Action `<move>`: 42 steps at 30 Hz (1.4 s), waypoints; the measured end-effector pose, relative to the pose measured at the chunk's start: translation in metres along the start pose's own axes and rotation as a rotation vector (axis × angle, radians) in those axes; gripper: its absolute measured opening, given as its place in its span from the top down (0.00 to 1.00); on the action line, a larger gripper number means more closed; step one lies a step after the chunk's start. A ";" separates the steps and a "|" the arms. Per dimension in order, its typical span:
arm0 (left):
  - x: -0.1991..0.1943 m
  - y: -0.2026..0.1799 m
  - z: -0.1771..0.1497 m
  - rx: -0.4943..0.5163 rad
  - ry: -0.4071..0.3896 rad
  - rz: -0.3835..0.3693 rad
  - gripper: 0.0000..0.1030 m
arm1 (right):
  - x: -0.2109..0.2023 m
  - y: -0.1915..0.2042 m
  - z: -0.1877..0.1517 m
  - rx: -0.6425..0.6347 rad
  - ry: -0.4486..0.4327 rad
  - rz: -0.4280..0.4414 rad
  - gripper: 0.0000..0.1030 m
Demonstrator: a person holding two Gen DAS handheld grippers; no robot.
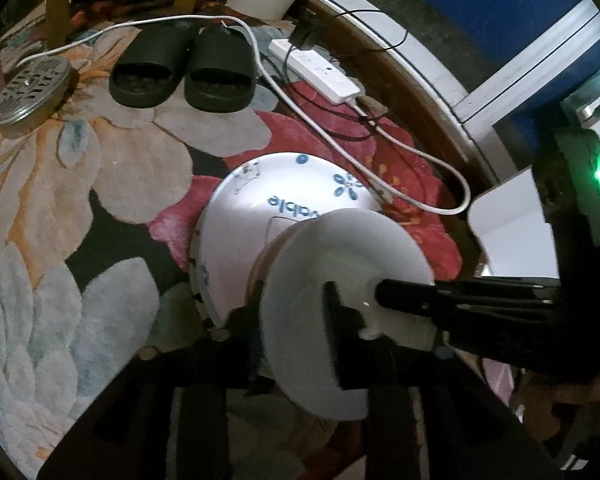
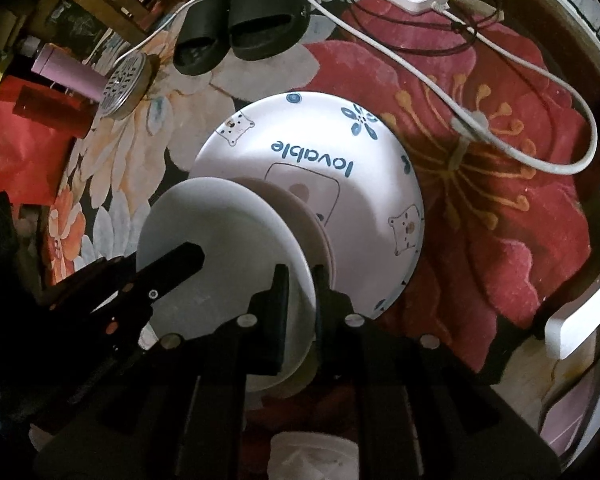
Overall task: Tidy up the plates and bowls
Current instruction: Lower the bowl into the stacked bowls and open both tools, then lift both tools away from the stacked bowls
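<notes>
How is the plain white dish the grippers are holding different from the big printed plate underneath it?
The plain white dish has no pattern; the printed plate carries blue flowers, bears and the word "lovable". The plain white dish looks smaller across than the printed plate. The plain white dish is tilted, its rim between the right gripper fingers, with the left gripper at its other side; the printed plate lies flat on the floral rug. Both are round and white.

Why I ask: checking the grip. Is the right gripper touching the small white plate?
Touching. The right wrist view shows the right gripper closed on the rim of the small white plate, one finger against each face.
</notes>
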State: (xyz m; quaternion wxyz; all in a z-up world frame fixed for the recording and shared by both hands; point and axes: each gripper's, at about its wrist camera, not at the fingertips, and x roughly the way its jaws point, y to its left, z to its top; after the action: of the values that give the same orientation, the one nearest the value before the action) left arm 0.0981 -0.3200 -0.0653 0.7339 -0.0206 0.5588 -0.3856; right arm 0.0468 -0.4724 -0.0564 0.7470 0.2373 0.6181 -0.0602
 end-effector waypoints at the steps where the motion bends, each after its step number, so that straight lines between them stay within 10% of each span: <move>1: -0.001 -0.001 0.000 -0.001 -0.001 -0.020 0.53 | 0.000 0.001 0.000 -0.005 -0.003 -0.005 0.87; 9: -0.021 -0.003 0.002 0.014 -0.059 -0.070 0.04 | -0.001 0.001 0.001 -0.008 -0.007 -0.016 0.87; 17: -0.032 0.011 0.000 -0.001 -0.102 0.016 0.01 | -0.004 0.004 0.001 0.005 0.008 -0.020 0.83; 22: -0.036 0.023 -0.003 -0.017 -0.103 0.048 0.01 | -0.015 0.014 -0.004 -0.014 -0.034 -0.009 0.32; 28: -0.040 0.030 -0.004 -0.025 -0.116 0.102 0.01 | -0.030 0.026 -0.003 -0.092 -0.121 -0.083 0.14; 42: -0.059 0.045 -0.014 -0.065 -0.175 0.194 0.01 | -0.027 0.031 -0.011 -0.079 -0.162 -0.197 0.04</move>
State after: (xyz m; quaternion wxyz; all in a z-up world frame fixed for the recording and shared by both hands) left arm 0.1063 -0.2478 -0.0437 0.8126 -0.0235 0.5042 -0.2913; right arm 0.0425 -0.4458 -0.0235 0.7936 0.1403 0.5780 -0.1280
